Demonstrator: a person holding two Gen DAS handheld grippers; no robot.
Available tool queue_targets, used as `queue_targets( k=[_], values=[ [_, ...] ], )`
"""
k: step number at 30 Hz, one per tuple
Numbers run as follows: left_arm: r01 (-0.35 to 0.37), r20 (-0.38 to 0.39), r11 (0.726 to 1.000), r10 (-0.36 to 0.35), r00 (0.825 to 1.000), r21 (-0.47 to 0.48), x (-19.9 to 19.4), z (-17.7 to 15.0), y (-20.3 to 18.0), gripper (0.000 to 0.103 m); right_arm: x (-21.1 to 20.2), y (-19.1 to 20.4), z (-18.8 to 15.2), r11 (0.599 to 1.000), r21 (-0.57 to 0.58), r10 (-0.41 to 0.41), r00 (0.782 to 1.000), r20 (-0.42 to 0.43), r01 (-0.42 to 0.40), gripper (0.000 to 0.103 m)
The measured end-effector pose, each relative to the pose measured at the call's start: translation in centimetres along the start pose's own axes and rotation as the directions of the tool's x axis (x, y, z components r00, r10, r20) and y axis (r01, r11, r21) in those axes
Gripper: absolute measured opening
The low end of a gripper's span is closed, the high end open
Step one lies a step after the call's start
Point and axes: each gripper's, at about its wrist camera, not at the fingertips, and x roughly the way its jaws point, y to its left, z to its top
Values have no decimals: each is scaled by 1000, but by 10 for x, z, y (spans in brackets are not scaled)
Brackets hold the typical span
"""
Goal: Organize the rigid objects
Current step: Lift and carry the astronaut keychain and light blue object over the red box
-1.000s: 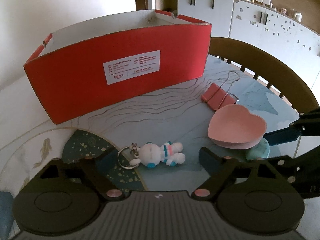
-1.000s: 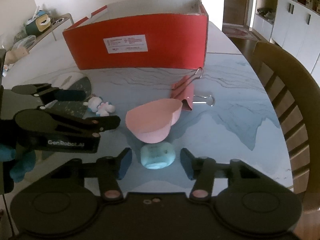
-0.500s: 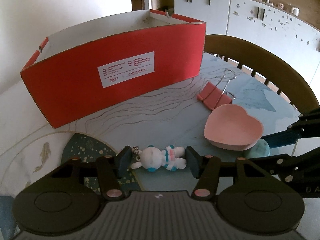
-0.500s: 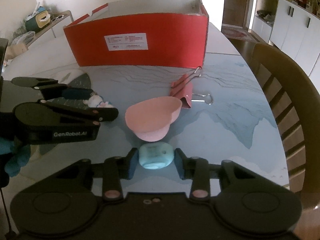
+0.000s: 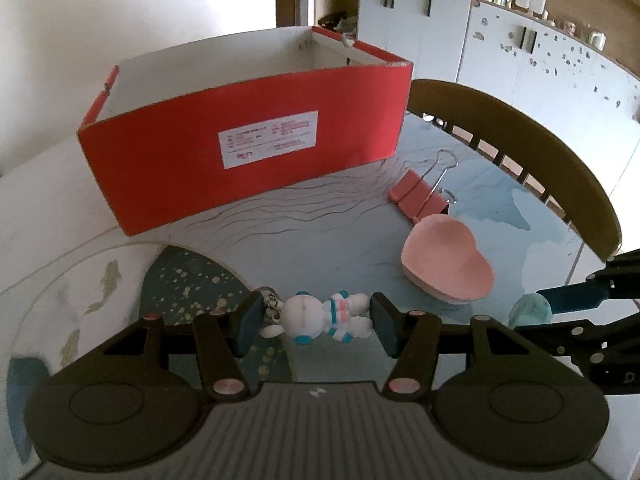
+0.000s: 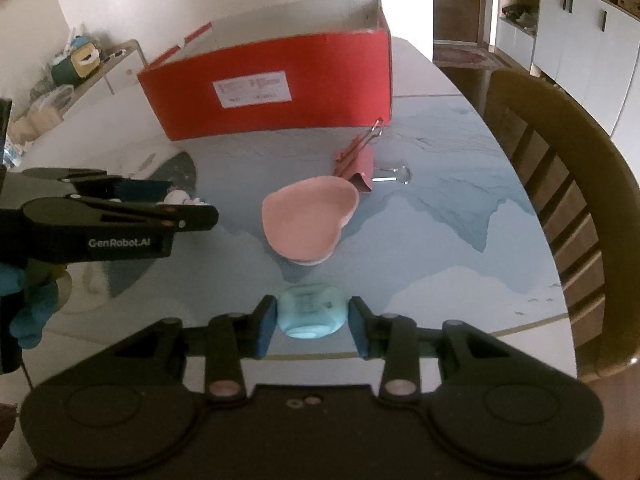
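While the desk (image 5: 280, 248) spreads wide under everything, with its pale blue mountain and fish pattern, the red cardboard box (image 5: 248, 148) stands open-topped at its far side, a white label on the near wall. A wooden chair (image 5: 520, 152) curves along the right edge of the desk. In front of the box and to the right, a pink heart-shaped dish (image 5: 446, 266) sits on the desk, with a pink binder clip (image 5: 418, 198) just behind it, touching or nearly touching its rim.

The left hand-held gripper (image 5: 312, 322) has its blue pads pressed on a small white astronaut keychain (image 5: 324, 318), one pad at the metal ring by the head, the other at the feet; the figure lies lengthwise between them, low over the dark patch of the desk. The right hand-held gripper (image 6: 310, 318) is clamped on a small light blue squishy block (image 6: 310, 312), both pads flat against its sides, close to the near edge of the desk and just in front of the heart dish. A blue glove (image 6: 28, 312) shows at the left gripper's handle.
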Motion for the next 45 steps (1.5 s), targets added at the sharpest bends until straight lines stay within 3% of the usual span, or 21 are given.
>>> queue_targets(
  k=[8,19,25,45],
  values=[
    [21,5,999,-21,1000,-42,-27,12,1,58,-34,7,15,999,-34,29,998,56,-27,38],
    [57,3,997,-57,998,-48,-63,51,-3,58,-66,13,53,993,-98,74,992,105,-63,38],
    [39,15,998,-38,999,-50,-79,74,4,58,-78,17,76,986,-156,81,987,138,-60,38],
    [15,95,999,-18,995,29,-90,157,42,58,-67,29,166,972,-233,62,975,211,-11,38]
  ],
)
